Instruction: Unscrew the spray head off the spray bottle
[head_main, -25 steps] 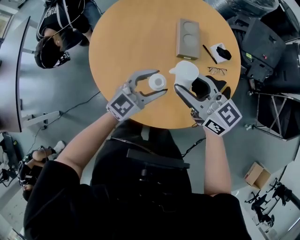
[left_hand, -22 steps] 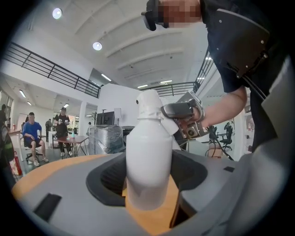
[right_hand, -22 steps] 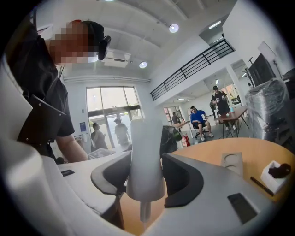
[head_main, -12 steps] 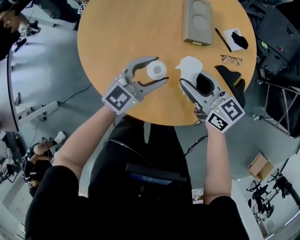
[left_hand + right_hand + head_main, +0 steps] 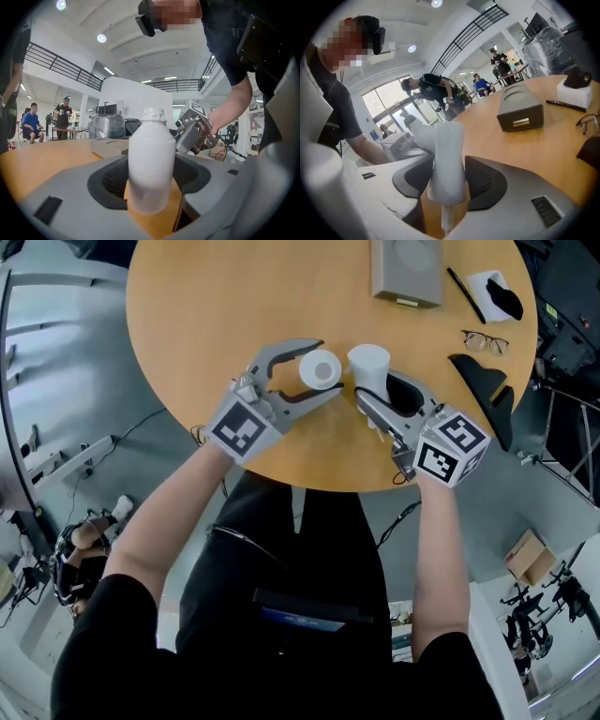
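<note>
The white spray bottle (image 5: 317, 369) stands between the jaws of my left gripper (image 5: 326, 367), which is shut on its body. Its threaded neck is bare in the left gripper view, where the bottle (image 5: 151, 164) fills the middle. The white spray head (image 5: 368, 362) is off the bottle and just right of it, with my right gripper (image 5: 375, 388) shut on it. In the right gripper view the spray head (image 5: 447, 159) sits between the dark pads, its thin tube hanging below. Both are over the near edge of the round wooden table (image 5: 216, 315).
A grey box (image 5: 406, 268) sits at the far side of the table, with a pen (image 5: 462, 287), a white block with a black piece on it (image 5: 497, 294), glasses (image 5: 486, 341) and a black object (image 5: 480, 381) to the right. People stand in the background.
The right gripper has brought the spray head slightly nearer the bottle and turned it. Both grips are unchanged, and the head camera has shifted.
</note>
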A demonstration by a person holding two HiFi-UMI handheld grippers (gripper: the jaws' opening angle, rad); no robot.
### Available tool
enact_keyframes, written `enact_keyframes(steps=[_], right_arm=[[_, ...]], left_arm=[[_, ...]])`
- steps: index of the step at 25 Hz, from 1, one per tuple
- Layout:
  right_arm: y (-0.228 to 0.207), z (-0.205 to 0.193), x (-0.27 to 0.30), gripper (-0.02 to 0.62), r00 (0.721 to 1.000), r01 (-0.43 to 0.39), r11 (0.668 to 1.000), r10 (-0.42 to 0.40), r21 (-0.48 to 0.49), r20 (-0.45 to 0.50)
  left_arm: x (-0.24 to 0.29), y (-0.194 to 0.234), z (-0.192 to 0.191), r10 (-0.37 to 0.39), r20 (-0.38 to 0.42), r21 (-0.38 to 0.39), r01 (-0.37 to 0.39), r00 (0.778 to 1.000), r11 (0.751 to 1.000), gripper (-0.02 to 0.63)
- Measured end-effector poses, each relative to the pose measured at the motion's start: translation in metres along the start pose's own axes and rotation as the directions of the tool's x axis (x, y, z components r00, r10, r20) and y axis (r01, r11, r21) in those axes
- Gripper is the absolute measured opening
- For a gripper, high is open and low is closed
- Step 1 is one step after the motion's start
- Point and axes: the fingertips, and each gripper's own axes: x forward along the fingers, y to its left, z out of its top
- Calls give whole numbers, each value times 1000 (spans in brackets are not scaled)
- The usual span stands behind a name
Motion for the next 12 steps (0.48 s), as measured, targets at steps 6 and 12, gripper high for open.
enact_keyframes(steps=[6,12], right_arm=[[-15,-32,14,235,997,-32,993,41,115,-72],[-27,-52,27,233,986,-6,991,28,135,-162]], left_arm=[[17,2,-30,-3,-29,-11,2,1000,1000,314],[22,-3,-43,-14,-51,-7,13,999,1000,316]])
